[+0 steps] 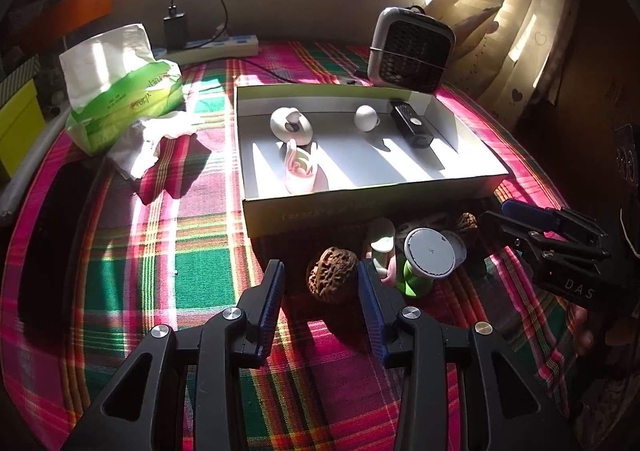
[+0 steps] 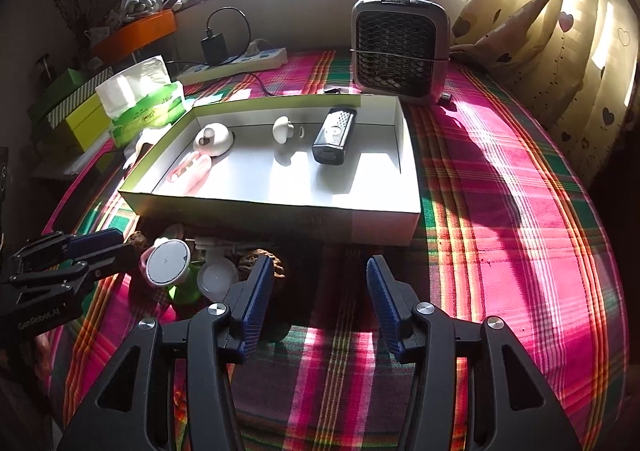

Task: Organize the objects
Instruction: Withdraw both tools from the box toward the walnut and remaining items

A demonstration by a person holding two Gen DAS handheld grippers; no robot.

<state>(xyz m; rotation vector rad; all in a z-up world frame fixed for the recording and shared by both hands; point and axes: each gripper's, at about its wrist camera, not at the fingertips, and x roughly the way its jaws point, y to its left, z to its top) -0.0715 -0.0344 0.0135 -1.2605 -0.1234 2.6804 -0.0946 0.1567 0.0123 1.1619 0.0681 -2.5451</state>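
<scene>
A shallow white box (image 1: 360, 203) (image 2: 280, 219) lies on the plaid cloth. It holds a white round gadget (image 1: 291, 124), a pink item (image 1: 302, 171), a small white ball-like item (image 1: 366, 118) and a black device (image 1: 411, 124) (image 2: 334, 135). In front of the box lie a brown walnut (image 1: 331, 274), a second walnut (image 2: 262, 264), a green piece with a grey round cap (image 1: 429, 257) (image 2: 167, 264) and a pink-white piece (image 1: 381, 247). My left gripper (image 1: 322, 283) is open, its jaws on either side of the walnut. My right gripper (image 2: 318, 277) is open and empty, the second walnut by its left finger.
A tissue pack (image 1: 120, 91) and crumpled tissue (image 1: 148, 143) lie left of the box. A small fan heater (image 1: 412, 47) (image 2: 400, 51) and a power strip (image 2: 240, 61) stand behind it. Curtains (image 2: 560, 31) hang at right.
</scene>
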